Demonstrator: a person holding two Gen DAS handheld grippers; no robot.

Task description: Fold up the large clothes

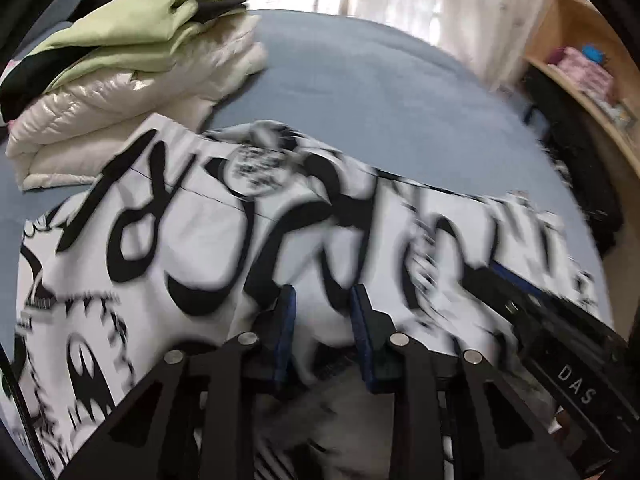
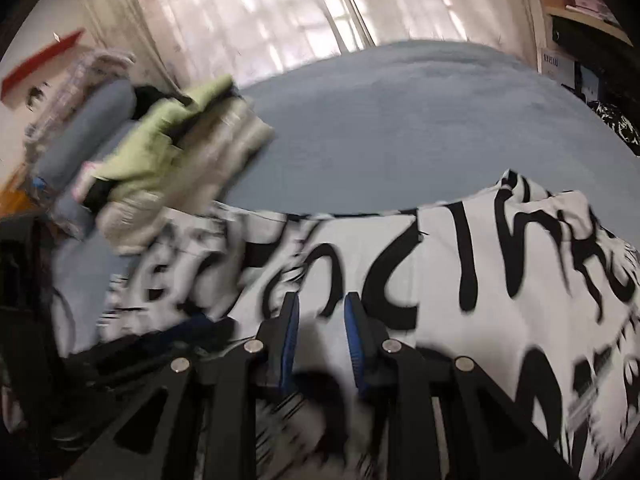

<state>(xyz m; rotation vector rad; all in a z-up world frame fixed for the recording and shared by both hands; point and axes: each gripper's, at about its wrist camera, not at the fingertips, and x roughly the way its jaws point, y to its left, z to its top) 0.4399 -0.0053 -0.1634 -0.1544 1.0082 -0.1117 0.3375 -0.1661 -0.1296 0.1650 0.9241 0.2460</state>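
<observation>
A wide bed (image 1: 380,80) under a blue-grey cover fills both views, with pale curtains (image 2: 280,12) over a bright window behind it. To one side of the bed stands a wooden shelf (image 1: 580,68) holding pink and blue items too small to identify, with dark things heaped below it. At the bed's far left sits a stack of folded clothes (image 1: 120,76): a pale green piece on a glossy cream padded one. The black-and-white printed garment (image 1: 180,248) lies spread across the near part of the bed, under both tools. Motion blur smears its lettering, so the print cannot be read. The left tongs (image 1: 323,304) stand a little apart with a fold of white cloth rising between their blue pads; whether the pads press it cannot be told. The right tongs (image 2: 321,308) stand likewise slightly apart over the cloth, contact equally unclear. The garment's near edge is hidden behind the black tool frames.
</observation>
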